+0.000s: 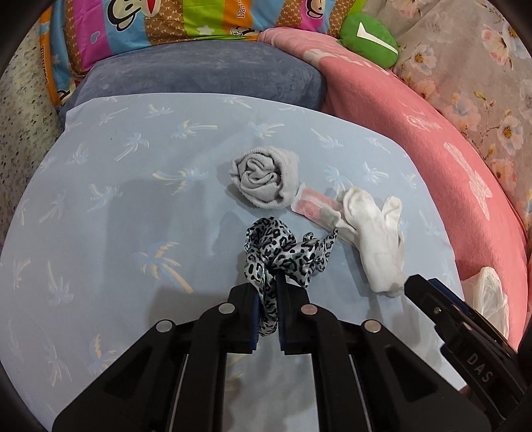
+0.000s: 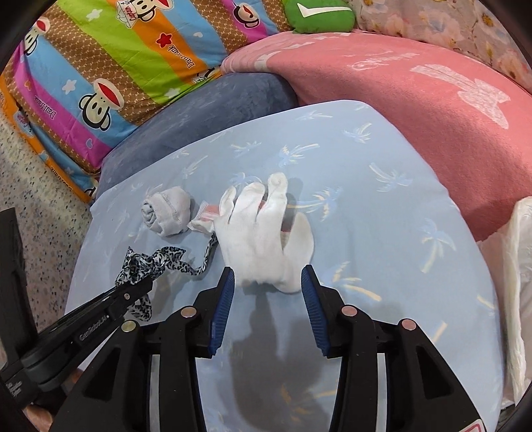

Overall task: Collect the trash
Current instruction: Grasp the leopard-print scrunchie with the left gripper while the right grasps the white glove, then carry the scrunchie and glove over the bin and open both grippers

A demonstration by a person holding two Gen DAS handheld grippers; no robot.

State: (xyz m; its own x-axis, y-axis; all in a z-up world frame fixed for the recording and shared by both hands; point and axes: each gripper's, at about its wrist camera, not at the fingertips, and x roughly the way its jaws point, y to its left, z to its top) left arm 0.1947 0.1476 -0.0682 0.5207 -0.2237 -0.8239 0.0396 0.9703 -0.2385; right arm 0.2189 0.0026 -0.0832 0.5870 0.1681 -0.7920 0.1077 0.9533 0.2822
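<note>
On the pale blue palm-print sheet (image 1: 133, 199) lie a leopard-print cloth strip (image 1: 282, 249), a rolled grey cloth (image 1: 264, 177), a small pink packet (image 1: 314, 202) and white socks (image 1: 375, 239). My left gripper (image 1: 267, 292) is shut on the near end of the leopard strip, which is lifted and bunched above the pads. In the right wrist view, my right gripper (image 2: 267, 275) stands open, and the near end of the white socks (image 2: 262, 232) lies between its fingertips without the pads pressing on it. The left gripper (image 2: 146, 285) with the leopard strip (image 2: 156, 262) shows at lower left there.
A white plastic bag (image 2: 518, 266) lies at the sheet's right edge. A pink blanket (image 2: 432, 116) borders the right side, and a blue-grey cushion (image 2: 206, 116), a striped cartoon pillow (image 2: 99, 66) and a green plush (image 2: 319, 15) sit behind. Speckled floor (image 2: 33, 199) is at the left.
</note>
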